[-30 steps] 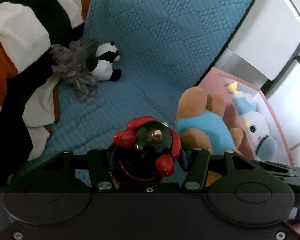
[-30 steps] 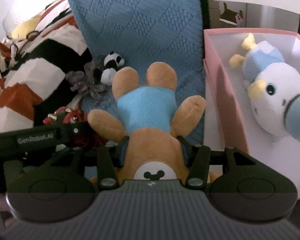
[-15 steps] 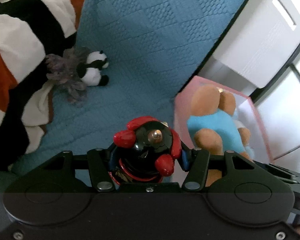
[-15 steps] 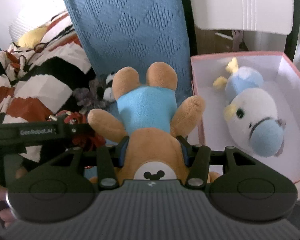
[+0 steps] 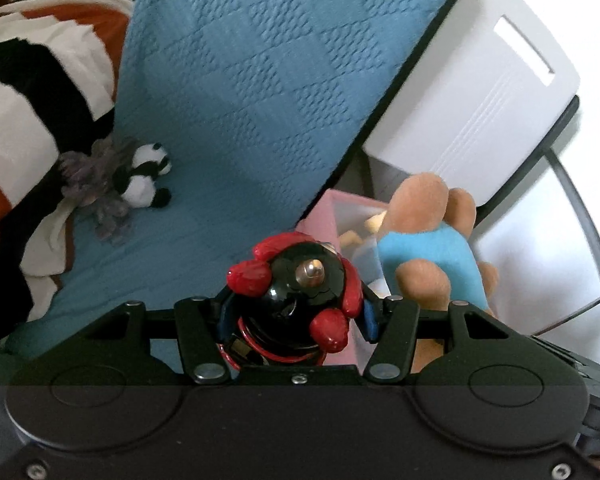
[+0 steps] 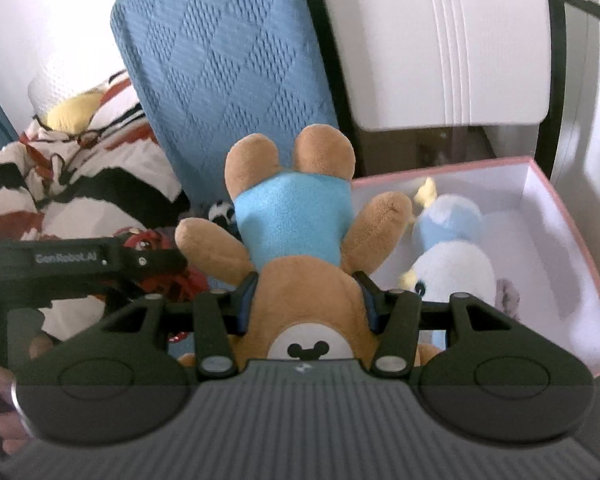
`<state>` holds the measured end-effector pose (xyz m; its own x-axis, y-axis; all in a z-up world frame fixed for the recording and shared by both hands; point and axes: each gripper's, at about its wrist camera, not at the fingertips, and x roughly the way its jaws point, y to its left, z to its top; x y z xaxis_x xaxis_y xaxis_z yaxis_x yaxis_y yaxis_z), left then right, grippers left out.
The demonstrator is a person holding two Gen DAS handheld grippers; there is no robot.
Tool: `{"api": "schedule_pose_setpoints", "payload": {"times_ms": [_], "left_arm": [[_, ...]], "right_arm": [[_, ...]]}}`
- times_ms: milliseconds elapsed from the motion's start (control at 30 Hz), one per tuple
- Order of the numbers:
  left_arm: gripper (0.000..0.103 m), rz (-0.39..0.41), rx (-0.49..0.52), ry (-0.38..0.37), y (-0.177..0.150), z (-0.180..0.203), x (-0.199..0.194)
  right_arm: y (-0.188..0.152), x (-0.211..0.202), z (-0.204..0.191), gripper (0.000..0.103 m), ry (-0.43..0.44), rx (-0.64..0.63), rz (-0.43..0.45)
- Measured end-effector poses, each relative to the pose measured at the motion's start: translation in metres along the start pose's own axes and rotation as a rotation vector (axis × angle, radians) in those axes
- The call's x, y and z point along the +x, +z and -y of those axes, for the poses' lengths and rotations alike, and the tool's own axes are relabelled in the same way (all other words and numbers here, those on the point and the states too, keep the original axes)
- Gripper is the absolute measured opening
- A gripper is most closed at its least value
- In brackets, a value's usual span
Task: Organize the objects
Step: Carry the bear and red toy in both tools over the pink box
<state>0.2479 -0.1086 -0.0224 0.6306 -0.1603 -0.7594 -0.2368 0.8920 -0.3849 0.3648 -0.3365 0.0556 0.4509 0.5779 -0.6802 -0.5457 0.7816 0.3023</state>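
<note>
Bedroom at home; blue quilted bedspread (image 5: 260, 80); striped blanket (image 5: 32, 92); plush toys.

Bedspread (image 5: 260, 80) blue, woven in a diamond check. Blanket (image 5: 32, 92) in white, black and rust-orange bands. Small plush panda (image 5: 142, 176) black and white, against a grey-purple tuft. Bear (image 6: 296, 240) tan with sky-blue shirt, white muzzle. Round toy (image 5: 296, 300) glossy black with red lobes. Box (image 6: 572, 232) pink outside, white inside; bird plush (image 6: 456, 252) white, pale blue, yellow.
</note>
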Motion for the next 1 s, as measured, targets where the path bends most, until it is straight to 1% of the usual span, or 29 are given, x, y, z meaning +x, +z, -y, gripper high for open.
{"api": "schedule_pose_setpoints", "payload": {"times_ms": [200,333,433,667,867,1000], "left_arm": [[0.054,0.02,0.027,-0.011,0.016,0.032,-0.008],[0.054,0.037,0.05,-0.01,0.023,0.052,-0.008],[0.054,0.034,0.06,-0.023,0.024,0.065,0.0],[0.054,-0.032,0.106,-0.04,0.005,0.098,0.039],[0.054,-0.076,0.122,-0.061,-0.016,0.121,0.074],[0.054,-0.097,0.146,-0.05,-0.028,0.131,0.097]], "right_arm": [[0.021,-0.015,0.012,0.053,0.015,0.01,0.055],[0.027,-0.022,0.03,0.053,0.016,0.03,0.077],[0.028,-0.026,0.049,0.053,0.002,0.044,0.093],[0.019,-0.026,0.101,0.053,-0.061,0.132,0.093],[0.002,-0.021,0.134,0.053,-0.116,0.159,0.056],[-0.007,-0.014,0.157,0.053,-0.163,0.181,0.045]]}}
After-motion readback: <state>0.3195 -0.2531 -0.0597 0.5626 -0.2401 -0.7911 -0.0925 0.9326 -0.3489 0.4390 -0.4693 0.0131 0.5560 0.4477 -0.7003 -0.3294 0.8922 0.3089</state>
